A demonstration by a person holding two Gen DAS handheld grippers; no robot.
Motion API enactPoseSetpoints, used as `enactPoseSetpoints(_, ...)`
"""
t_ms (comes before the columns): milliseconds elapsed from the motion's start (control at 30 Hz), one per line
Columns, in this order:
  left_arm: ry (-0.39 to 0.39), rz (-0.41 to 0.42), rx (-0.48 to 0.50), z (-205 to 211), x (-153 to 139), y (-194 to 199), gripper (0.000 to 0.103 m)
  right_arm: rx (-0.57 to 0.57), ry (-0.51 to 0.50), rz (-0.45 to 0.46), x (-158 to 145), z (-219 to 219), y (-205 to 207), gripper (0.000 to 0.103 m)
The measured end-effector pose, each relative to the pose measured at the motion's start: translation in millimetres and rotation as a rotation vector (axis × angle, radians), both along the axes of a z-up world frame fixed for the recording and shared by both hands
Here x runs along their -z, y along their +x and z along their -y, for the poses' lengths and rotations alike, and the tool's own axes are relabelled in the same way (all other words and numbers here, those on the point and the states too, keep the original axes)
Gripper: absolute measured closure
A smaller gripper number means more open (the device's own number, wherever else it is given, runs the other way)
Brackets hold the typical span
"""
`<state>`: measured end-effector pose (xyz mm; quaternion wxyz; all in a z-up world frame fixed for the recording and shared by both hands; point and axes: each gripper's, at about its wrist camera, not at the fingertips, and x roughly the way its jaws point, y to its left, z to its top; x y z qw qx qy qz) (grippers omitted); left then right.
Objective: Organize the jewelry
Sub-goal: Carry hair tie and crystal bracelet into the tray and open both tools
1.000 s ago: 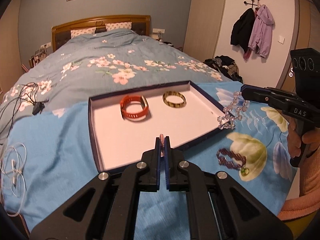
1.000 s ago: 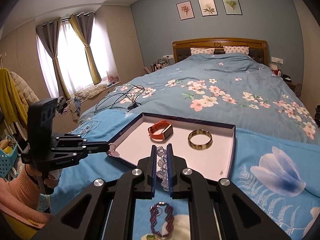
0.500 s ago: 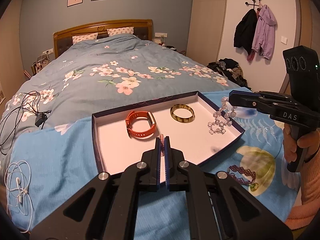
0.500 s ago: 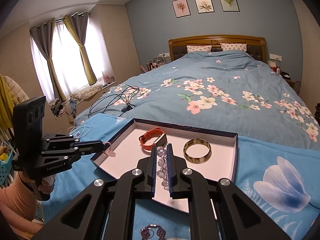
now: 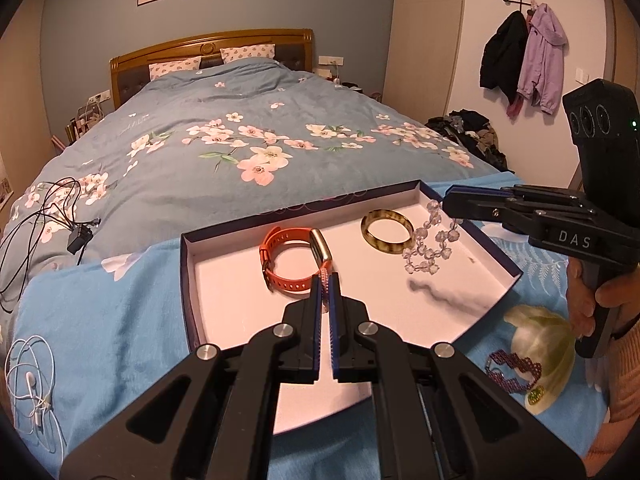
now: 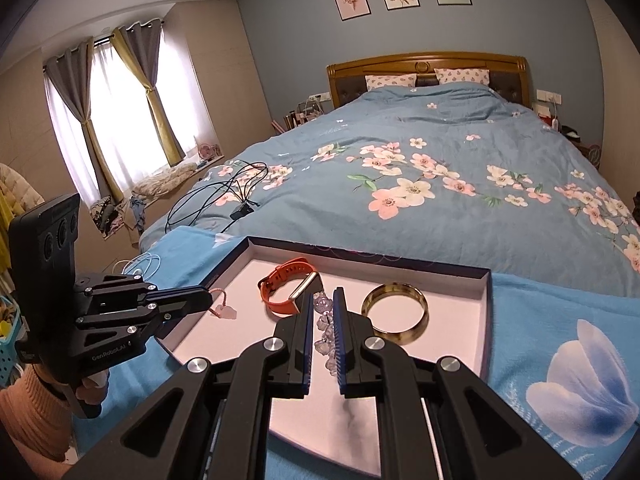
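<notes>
**Both grippers loaded over the tray, drop-off is next**

Step in hand: carry and place. 2 pieces are airborne, neither set down yet.

- Right gripper [image 6: 323, 320]: jaws narrow, clamped on the clear bead bracelet [image 5: 428, 246]. In the left wrist view the strand hangs from its tip over the tray's right half, just at 3 o'clock of the amber bangle [image 5: 387, 233], its lowest beads clear of the floor judging by the shadow below.
- Left gripper [image 5: 325, 292]: jaws pinched almost flat on a thin pink cord bracelet [image 6: 223, 307]. The right wrist view shows its pink charm dangling over the tray's left edge, at 9 o'clock of the orange watch band [image 6: 286, 290].
- Tray [image 5: 188, 280] on the blue blanket already holds the watch band and the bangle, side by side along the far edge. Near half is bare.
- Purple beaded bracelet [image 5: 514, 372] lies on the blanket outside the tray, at 4 o'clock of it. Not yet sorted.

Next move, my read: lower each piece to the floor on free space, then open. Bead strand is close to the bangle, so shift it toward 6 o'clock to avoid draping over it. The pink cord is very thin and could snag on the pads on release. Then fetch the purple one.
</notes>
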<state>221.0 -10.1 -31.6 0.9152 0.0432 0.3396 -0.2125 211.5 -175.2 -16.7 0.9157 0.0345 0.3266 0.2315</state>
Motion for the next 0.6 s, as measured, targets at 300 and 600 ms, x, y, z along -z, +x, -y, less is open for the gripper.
enactPoseSetpoints(300, 0.003, -0.057, -0.007, 7.6, 17.8, 21.2, 0.099, 0.023, 0.0, -0.044, 13.3, 3.4, 15.2, 0.095)
enactPoseSetpoints(600, 0.008, -0.107, -0.028, 13.0, 35.9, 40.7, 0.099, 0.064, -0.024, -0.074, 23.6, 13.2, 24.9, 0.095)
